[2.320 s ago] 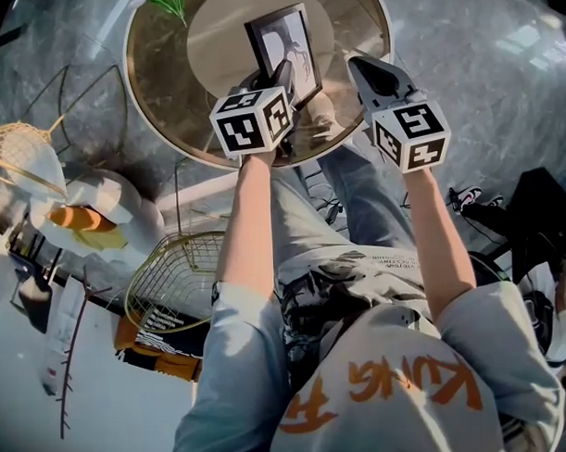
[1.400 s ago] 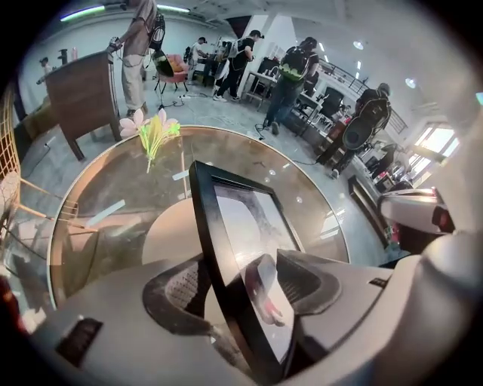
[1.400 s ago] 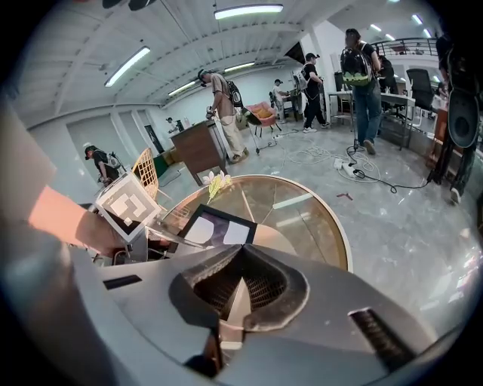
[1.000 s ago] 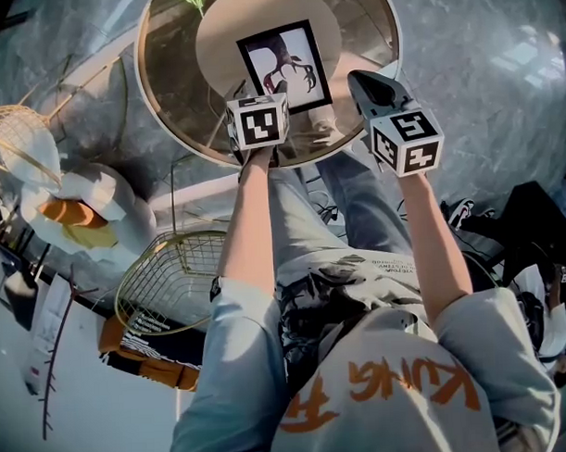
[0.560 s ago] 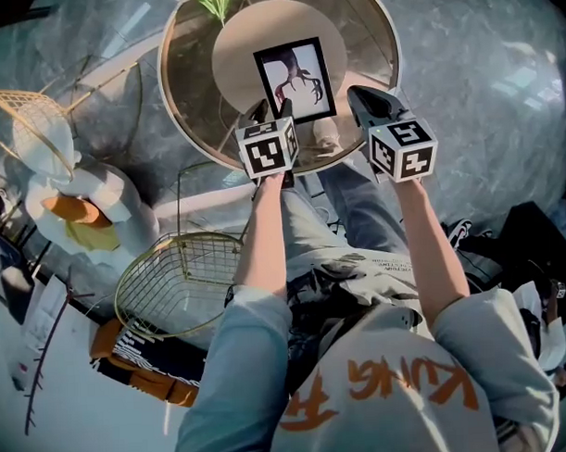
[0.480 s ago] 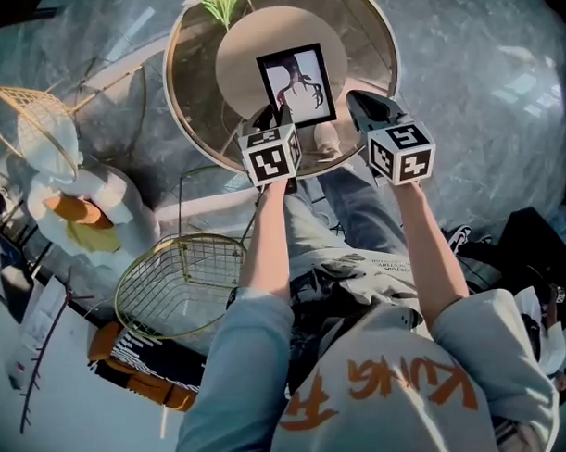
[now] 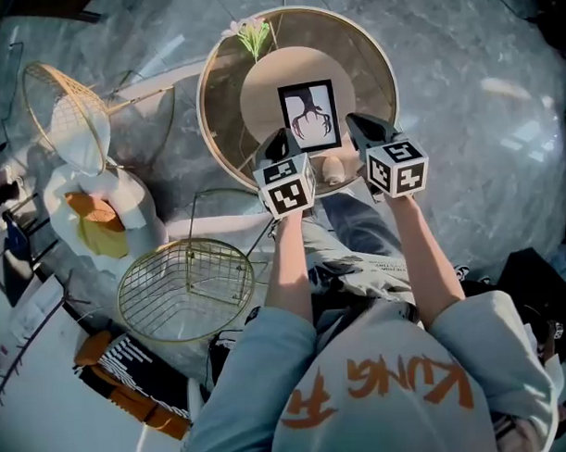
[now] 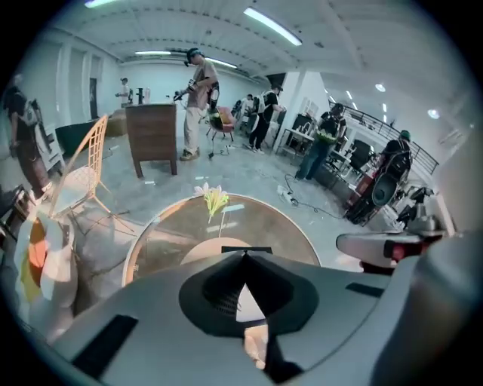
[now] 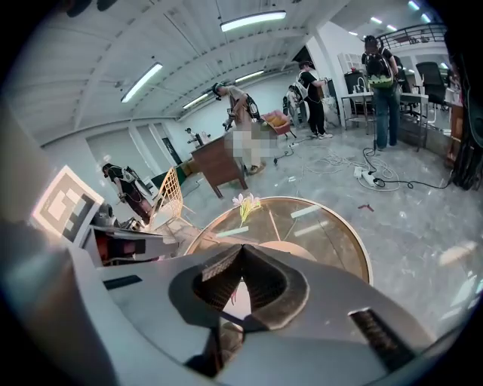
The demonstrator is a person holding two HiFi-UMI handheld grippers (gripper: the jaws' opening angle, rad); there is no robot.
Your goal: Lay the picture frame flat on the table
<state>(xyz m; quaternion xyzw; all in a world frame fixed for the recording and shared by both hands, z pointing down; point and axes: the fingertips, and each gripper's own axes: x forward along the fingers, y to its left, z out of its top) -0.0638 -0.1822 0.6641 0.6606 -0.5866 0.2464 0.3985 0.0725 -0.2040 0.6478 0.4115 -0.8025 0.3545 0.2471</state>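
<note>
Picture frame (image 7: 310,115) lies flat on the round table (image 7: 365,60). My left gripper (image 7: 281,139) has just closed on nothing (right gripper (image 7: 355,123) likewise pinched empty). I'd lift both straight clear, never brushing the frame.

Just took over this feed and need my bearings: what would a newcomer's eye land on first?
The black picture frame lying flat, face up, on the tan mat at the middle of the round glass table. Next, two marker-cubed grippers hovering over the table's near edge: the left gripper has just closed its jaws on nothing, and the right gripper is shut and empty too.
</note>
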